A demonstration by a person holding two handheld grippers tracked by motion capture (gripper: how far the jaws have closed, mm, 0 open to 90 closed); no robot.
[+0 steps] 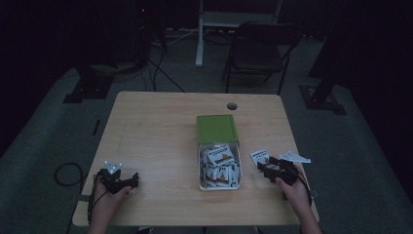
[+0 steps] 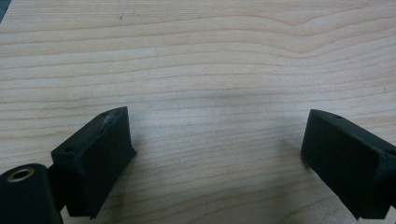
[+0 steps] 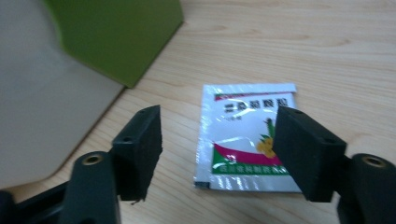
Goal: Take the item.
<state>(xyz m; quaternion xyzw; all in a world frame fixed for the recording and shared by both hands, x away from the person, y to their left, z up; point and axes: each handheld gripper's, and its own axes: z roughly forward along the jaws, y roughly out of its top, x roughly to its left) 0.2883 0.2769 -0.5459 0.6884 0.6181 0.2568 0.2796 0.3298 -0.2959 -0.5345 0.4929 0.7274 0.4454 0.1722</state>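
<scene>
A white packet [image 3: 247, 137] with red and green print lies flat on the wooden table [image 1: 156, 126], just beyond my right gripper [image 3: 219, 140], whose jaws stand open around its near end without touching it. In the high view this packet [image 1: 259, 156] lies right of a grey box [image 1: 219, 186] that holds several similar packets. A green lid [image 1: 216, 128] lies at the box's far end. My right gripper [image 1: 265, 168] rests at the table's right front. My left gripper [image 1: 132, 180] is open over bare wood [image 2: 210, 93] at the left front.
A hole [image 1: 232, 106] is set in the table near its far edge. A black chair [image 1: 258, 53] and a white stand [image 1: 200, 34] are on the floor beyond the table. Cables [image 1: 68, 173] lie on the floor at the left.
</scene>
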